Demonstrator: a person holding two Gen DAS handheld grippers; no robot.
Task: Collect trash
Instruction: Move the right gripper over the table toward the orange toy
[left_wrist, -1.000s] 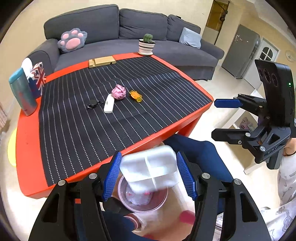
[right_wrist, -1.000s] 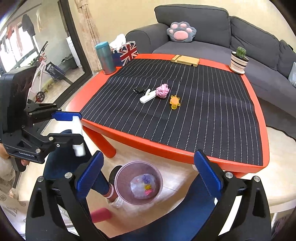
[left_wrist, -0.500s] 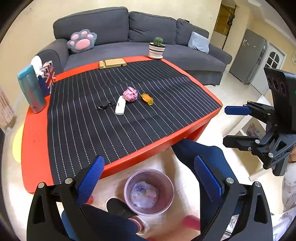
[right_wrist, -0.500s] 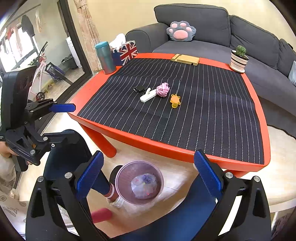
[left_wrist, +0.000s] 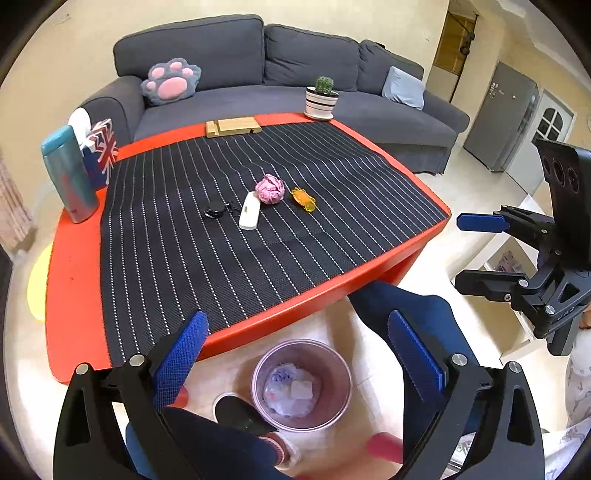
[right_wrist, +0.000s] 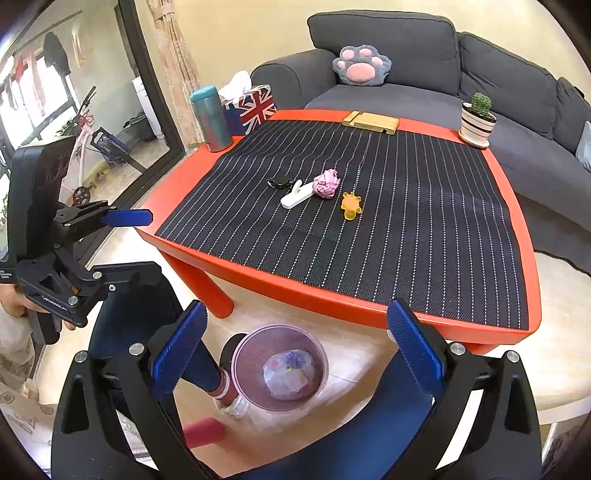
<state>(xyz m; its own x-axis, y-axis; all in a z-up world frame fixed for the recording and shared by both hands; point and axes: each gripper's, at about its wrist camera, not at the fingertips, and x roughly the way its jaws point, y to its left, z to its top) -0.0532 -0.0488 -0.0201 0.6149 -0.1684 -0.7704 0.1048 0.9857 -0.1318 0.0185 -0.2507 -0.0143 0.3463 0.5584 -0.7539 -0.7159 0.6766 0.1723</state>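
A pink-rimmed trash bin (left_wrist: 301, 384) stands on the floor by the red table, with trash inside, including a white tray piece. It also shows in the right wrist view (right_wrist: 280, 369). My left gripper (left_wrist: 299, 350) is open and empty above the bin. My right gripper (right_wrist: 295, 343) is open and empty above it too. On the striped mat lie a crumpled pink paper ball (left_wrist: 270, 188), a white clip (left_wrist: 249, 210), an orange toy (left_wrist: 303, 199) and a small black item (left_wrist: 215, 212). The paper ball (right_wrist: 327, 183) also shows in the right wrist view.
The red table (left_wrist: 74, 280) carries a teal bottle (left_wrist: 70, 173), a Union Jack tissue box (left_wrist: 99, 151), a wooden stand (left_wrist: 232, 126) and a potted cactus (left_wrist: 321, 98). A grey sofa (left_wrist: 258, 70) stands behind. The person's legs (left_wrist: 399, 310) flank the bin.
My left gripper opened and dropped the white tray into the bin, then rose a little. My right gripper stayed open and nearly still.
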